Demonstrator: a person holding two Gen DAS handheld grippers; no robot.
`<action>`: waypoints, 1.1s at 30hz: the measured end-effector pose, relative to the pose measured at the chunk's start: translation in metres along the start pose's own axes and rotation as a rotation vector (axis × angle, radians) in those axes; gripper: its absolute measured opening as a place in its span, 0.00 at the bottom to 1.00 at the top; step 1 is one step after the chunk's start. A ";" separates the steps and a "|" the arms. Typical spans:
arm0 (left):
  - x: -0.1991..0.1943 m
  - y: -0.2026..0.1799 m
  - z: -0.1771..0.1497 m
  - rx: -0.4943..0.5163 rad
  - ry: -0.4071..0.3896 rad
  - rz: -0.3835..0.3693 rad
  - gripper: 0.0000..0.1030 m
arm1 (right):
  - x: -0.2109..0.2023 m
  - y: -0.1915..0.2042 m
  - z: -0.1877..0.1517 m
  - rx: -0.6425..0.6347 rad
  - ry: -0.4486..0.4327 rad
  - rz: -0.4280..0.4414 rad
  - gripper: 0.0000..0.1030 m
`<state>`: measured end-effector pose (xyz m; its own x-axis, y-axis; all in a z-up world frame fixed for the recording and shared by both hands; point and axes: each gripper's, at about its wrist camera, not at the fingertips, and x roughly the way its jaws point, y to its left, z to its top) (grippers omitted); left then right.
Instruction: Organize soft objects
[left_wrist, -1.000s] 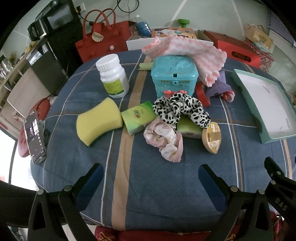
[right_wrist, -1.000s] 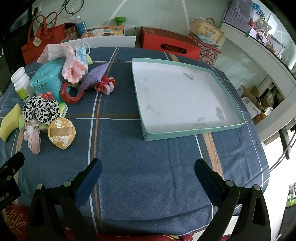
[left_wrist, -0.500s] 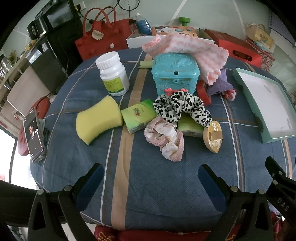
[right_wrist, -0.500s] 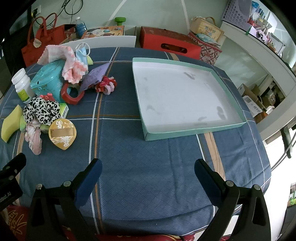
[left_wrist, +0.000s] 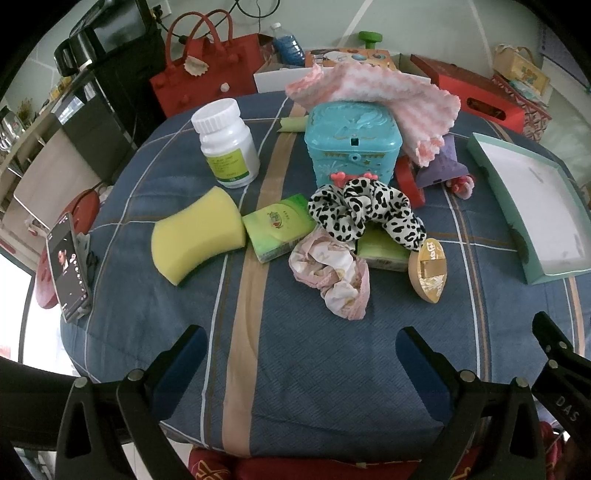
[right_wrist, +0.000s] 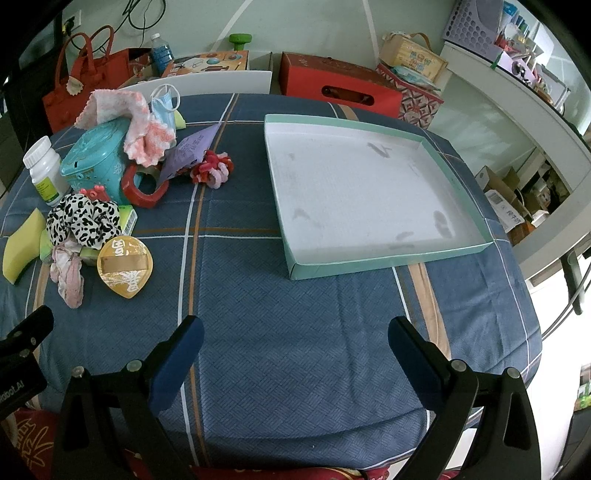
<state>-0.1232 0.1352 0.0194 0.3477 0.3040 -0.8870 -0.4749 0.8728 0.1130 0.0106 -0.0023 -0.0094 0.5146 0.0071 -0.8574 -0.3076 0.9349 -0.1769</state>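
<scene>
A yellow sponge (left_wrist: 197, 230), a leopard-print scrunchie (left_wrist: 364, 212), a pale pink scrunchie (left_wrist: 330, 271) and a gold puff (left_wrist: 428, 269) lie in a cluster on the blue tablecloth. A pink-and-white cloth (left_wrist: 380, 99) drapes over a teal box (left_wrist: 351, 146). A red-and-pink scrunchie (right_wrist: 212, 171) lies further back. The empty mint-rimmed white tray (right_wrist: 364, 194) sits to the right. My left gripper (left_wrist: 301, 358) is open near the table's front edge, short of the cluster. My right gripper (right_wrist: 295, 349) is open in front of the tray, holding nothing.
A white pill bottle (left_wrist: 227, 142), green packets (left_wrist: 279, 227), a red tape ring (right_wrist: 144, 186), a purple paper (right_wrist: 190, 149) and a face mask (right_wrist: 164, 105) share the cluster. A phone (left_wrist: 66, 264) stands at the left edge. Bags and boxes (right_wrist: 338, 86) line the back.
Both grippers have eased slightly forward over the table; the objects look a little nearer. Nothing was grasped or moved.
</scene>
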 end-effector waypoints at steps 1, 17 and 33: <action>0.000 0.000 0.000 -0.001 0.001 0.000 1.00 | 0.000 0.000 0.000 0.000 0.000 0.000 0.97; 0.003 0.003 -0.001 -0.016 0.013 -0.005 1.00 | 0.003 -0.001 0.000 0.005 0.013 0.008 0.97; 0.009 0.062 0.023 -0.139 0.000 -0.062 1.00 | -0.010 0.049 0.029 -0.106 -0.050 0.149 0.97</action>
<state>-0.1308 0.2014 0.0288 0.3796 0.2510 -0.8905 -0.5598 0.8286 -0.0051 0.0141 0.0535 0.0043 0.4951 0.1625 -0.8535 -0.4647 0.8795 -0.1021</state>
